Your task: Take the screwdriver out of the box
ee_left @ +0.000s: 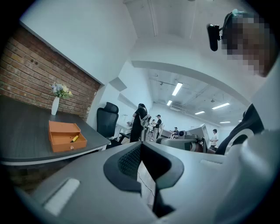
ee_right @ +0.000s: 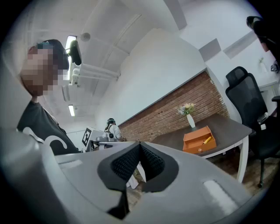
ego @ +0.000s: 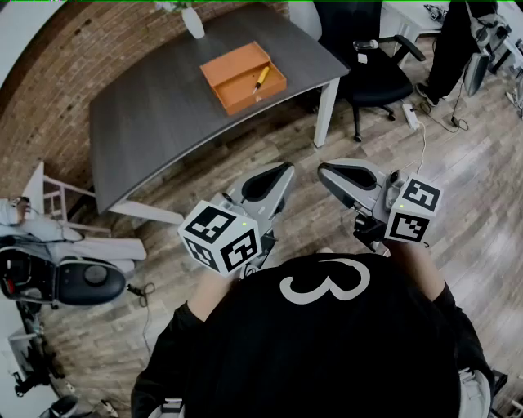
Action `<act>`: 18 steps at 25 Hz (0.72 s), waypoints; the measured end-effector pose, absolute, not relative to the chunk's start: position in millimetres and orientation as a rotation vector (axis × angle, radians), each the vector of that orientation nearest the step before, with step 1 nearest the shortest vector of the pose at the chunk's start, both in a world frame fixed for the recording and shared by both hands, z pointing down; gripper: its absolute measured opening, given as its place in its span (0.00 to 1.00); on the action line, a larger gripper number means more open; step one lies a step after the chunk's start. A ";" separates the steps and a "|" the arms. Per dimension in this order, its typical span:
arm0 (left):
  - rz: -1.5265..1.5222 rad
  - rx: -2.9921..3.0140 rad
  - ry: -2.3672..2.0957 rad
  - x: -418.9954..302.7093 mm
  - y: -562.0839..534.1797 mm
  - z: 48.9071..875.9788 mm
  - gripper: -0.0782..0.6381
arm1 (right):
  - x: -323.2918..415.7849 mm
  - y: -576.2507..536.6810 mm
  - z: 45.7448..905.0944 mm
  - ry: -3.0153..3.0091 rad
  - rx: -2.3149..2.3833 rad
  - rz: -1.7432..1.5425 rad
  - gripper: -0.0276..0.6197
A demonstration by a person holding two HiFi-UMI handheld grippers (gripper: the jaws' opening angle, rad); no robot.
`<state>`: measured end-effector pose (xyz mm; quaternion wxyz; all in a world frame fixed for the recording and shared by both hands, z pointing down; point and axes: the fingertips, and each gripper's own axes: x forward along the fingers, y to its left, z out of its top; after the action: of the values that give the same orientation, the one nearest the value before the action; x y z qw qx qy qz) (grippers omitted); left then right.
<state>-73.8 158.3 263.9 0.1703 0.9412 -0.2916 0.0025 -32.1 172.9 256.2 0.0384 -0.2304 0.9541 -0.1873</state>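
Far ahead at 12 o'clock, the screwdriver (ego: 261,78) lies in the box (ego: 231,68), axis 1 to 7 o'clock, likely nearer the left gripper (ego: 278,171); it and the right gripper (ego: 325,171) are closed, empty.

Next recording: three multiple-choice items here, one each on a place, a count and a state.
1. Where is the yellow-handled screwdriver?
A. on the floor
B. inside the open orange box on the dark grey table
C. on a chair
2. How many white vases stand on the table?
A. one
B. two
C. three
3. How are the left tongs and right tongs?
A. both wide open
B. left shut on the screwdriver
C. both shut, empty
Answers: B, it lies in the box's tray; A, only one vase shows; C, each gripper view shows them closed, nothing between.
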 end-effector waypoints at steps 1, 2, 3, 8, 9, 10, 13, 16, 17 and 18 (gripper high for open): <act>0.007 2.672 -0.822 -74.4 159.5 263.2 0.13 | -32.7 173.8 256.1 2.927 -0.710 -0.575 0.04; 0.008 2.671 -0.817 -75.0 160.9 262.5 0.13 | -33.5 174.9 255.9 2.927 -0.712 -0.576 0.04; 0.009 2.672 -0.812 -75.8 162.8 261.9 0.13 | -34.5 176.2 255.9 2.927 -0.713 -0.575 0.04; 0.033 2.691 -0.813 -80.1 171.2 257.4 0.13 | -41.5 181.1 251.8 2.928 -0.706 -0.567 0.04; 0.038 2.690 -0.816 -80.7 171.5 256.9 0.13 | -42.0 180.6 250.2 2.923 -0.705 -0.571 0.04; 0.043 2.688 -0.819 -81.7 171.3 257.0 0.13 | -42.1 179.5 249.3 2.915 -0.704 -0.579 0.04; 0.048 2.681 -0.833 -86.4 169.4 262.3 0.13 | -43.0 175.6 253.8 2.897 -0.705 -0.610 0.05; 0.047 2.673 -0.851 -87.1 166.1 268.5 0.13 | -40.9 172.0 260.8 2.895 -0.702 -0.620 0.05; 0.047 2.671 -0.857 -86.8 164.7 270.0 0.13 | -40.4 170.5 262.1 2.895 -0.698 -0.621 0.05; 0.048 2.668 -0.861 -86.9 162.9 271.4 0.13 | -40.3 168.6 263.1 2.894 -0.693 -0.622 0.05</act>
<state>-86.9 162.9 271.4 0.1678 0.9380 -0.3028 0.0168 -40.3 168.6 263.1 0.0509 -0.2277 0.9507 -0.2045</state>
